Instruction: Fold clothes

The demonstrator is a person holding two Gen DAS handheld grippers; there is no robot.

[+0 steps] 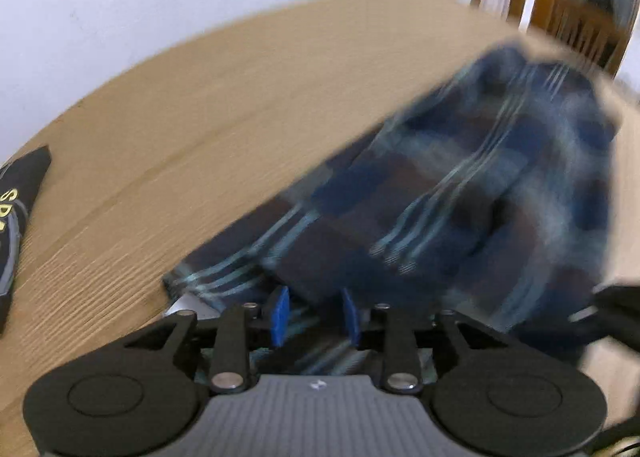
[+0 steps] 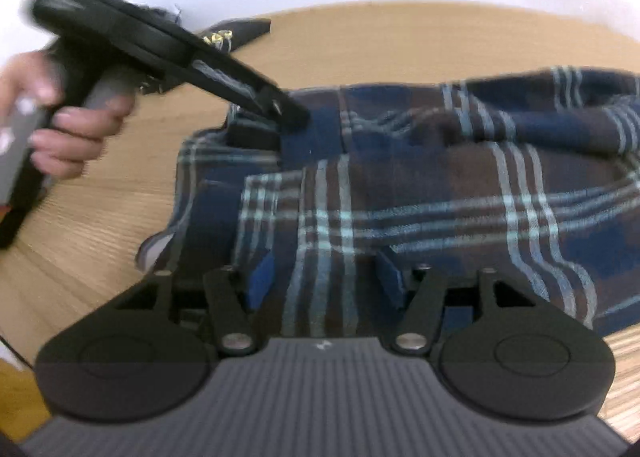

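Both tongs, left [image 1: 315, 315] and right [image 2: 326, 277], stand partly open over the plaid shirt [image 2: 400, 185], gripping nothing, and only the right view shows a hand [image 2: 60, 125].

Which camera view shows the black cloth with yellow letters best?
The left wrist view: the black cloth lies sharp at the left edge of the wooden table, letters partly cut off. The right wrist view shows only its tip behind the left claw.
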